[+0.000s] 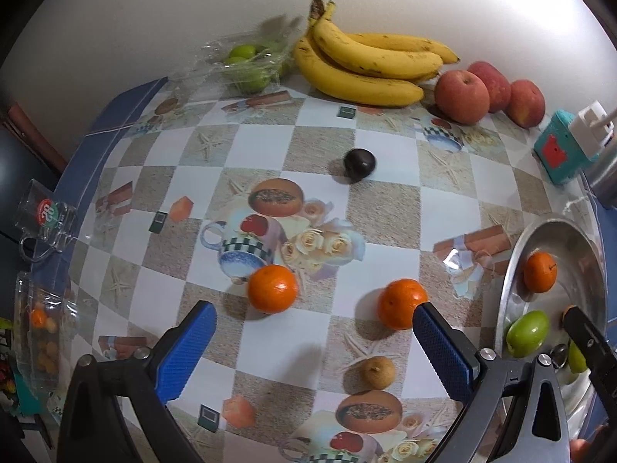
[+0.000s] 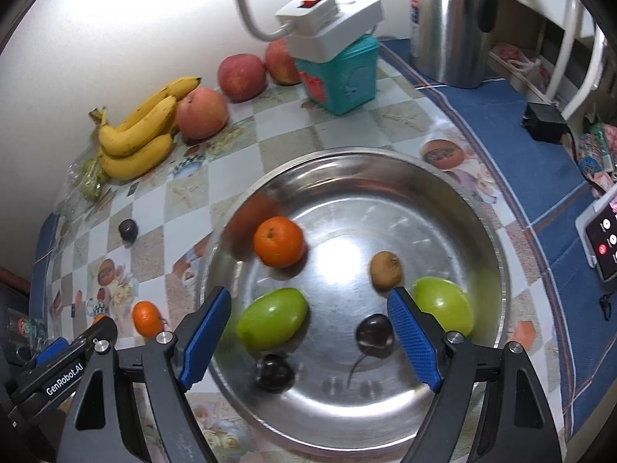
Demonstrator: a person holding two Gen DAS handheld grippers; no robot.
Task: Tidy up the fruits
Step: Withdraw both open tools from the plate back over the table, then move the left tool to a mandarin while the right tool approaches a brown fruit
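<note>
A: What's the biggest thing on the table?

B: The checked tablecloth [image 1: 385, 208] itself, then the steel bowl [image 2: 443, 200] at its right side. Inside the bowl lie an orange [image 2: 278, 242] at the far left, two green fruits, one near left [image 2: 272, 318] and one near right [image 2: 443, 303], a small brown fruit [image 2: 385, 270] between the orange and the right green one, and two dark cherries [image 2: 373, 332] toward the near rim.

A: And outside the bowl?

B: Against the far wall there is a bunch of bananas [image 1: 366, 65], with three red apples [image 1: 462, 96] just to its right and a clear pack of green fruit [image 1: 250, 61] to its left. A teal box [image 1: 559, 150] with a white plug block on top stands right of the apples, and a steel kettle [image 2: 451, 19] is farther right.

A: Loose fruit on the cloth?

B: Two oranges, one near the middle [image 1: 272, 288] and one [image 1: 401, 303] just left of the bowl, apart from each other. A dark plum [image 1: 359, 164] sits farther back, alone. A little brown fruit [image 1: 377, 372] lies nearest.

A: The tongs?

B: The left gripper [image 1: 314, 351] hangs over the cloth with its blue pads spread wide, gripping nothing; the right-hand orange sits just beyond its right pad. The right gripper [image 2: 312, 337] hovers over the bowl, jaws likewise spread and empty, the left green fruit and a cherry showing between them.
</note>
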